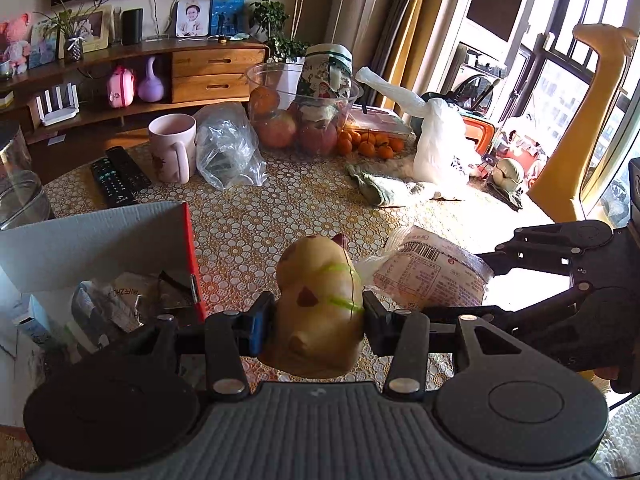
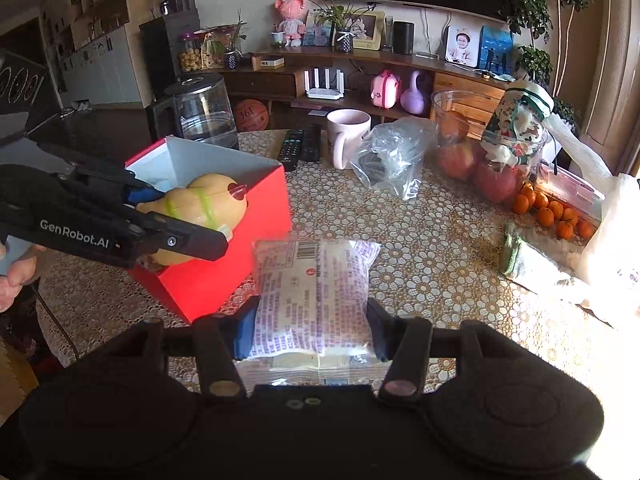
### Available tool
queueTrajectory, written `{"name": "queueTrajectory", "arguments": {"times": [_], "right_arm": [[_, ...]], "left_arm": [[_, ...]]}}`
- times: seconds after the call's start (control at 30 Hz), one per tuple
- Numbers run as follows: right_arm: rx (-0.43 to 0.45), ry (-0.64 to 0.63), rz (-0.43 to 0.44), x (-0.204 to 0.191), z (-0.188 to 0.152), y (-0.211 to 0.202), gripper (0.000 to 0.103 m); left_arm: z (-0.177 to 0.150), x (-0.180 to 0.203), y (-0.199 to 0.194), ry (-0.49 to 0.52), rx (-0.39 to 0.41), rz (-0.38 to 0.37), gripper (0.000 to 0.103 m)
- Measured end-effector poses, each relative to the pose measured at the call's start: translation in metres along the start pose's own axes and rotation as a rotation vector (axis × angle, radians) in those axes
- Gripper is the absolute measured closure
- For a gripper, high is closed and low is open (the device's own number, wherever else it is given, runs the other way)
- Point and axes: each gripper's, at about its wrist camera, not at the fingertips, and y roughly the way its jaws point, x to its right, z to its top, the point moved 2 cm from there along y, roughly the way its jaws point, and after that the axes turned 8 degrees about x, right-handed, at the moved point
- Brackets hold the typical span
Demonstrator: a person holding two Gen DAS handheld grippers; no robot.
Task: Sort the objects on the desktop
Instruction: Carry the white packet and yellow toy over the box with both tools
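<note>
My left gripper (image 1: 318,312) is shut on a tan squishy animal toy (image 1: 320,300) with green stripes and holds it in the air beside the red box (image 1: 191,256). In the right wrist view the toy (image 2: 200,208) hangs over the box's near corner (image 2: 224,276), held by the left gripper (image 2: 188,220). My right gripper (image 2: 312,328) is shut on a clear snack packet with printed text (image 2: 312,292), just right of the box. The packet also shows in the left wrist view (image 1: 432,276), with the right gripper (image 1: 500,268) behind it.
The box holds several packets (image 1: 120,300). Farther back on the patterned tablecloth (image 2: 420,260) are two remotes (image 2: 300,146), a pink mug (image 2: 346,136), a clear plastic bag (image 2: 394,156), a bowl of fruit (image 2: 480,152), small oranges (image 2: 556,212), a cloth (image 2: 532,260), a white bag (image 1: 440,148) and a kettle (image 2: 202,112).
</note>
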Motion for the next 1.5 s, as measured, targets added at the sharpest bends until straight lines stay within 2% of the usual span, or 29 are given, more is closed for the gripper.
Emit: {"name": "queueTrajectory", "arguments": {"times": [0.3,0.63,1.03,1.27,1.5], "right_arm": [[0.008,-0.053,0.065,-0.059,0.018,-0.002,0.049],[0.015,-0.106,0.098,-0.105,0.042,0.029,0.049],[-0.003,-0.129,0.092,-0.13,0.058,0.083,0.049],[-0.028,-0.131,0.06,-0.136,0.065,0.121,0.049],[-0.043,-0.144,0.043,-0.149,0.065,0.151,0.049]], "left_arm": [[-0.013,-0.04,-0.054,-0.031,0.019,0.058,0.058],[-0.021,-0.087,-0.078,-0.051,0.021,0.136,0.058],[-0.026,-0.152,-0.064,-0.07,-0.003,0.25,0.058],[-0.033,-0.192,-0.044,-0.089,-0.06,0.304,0.058],[-0.04,-0.212,-0.023,-0.066,-0.123,0.347,0.058]]}}
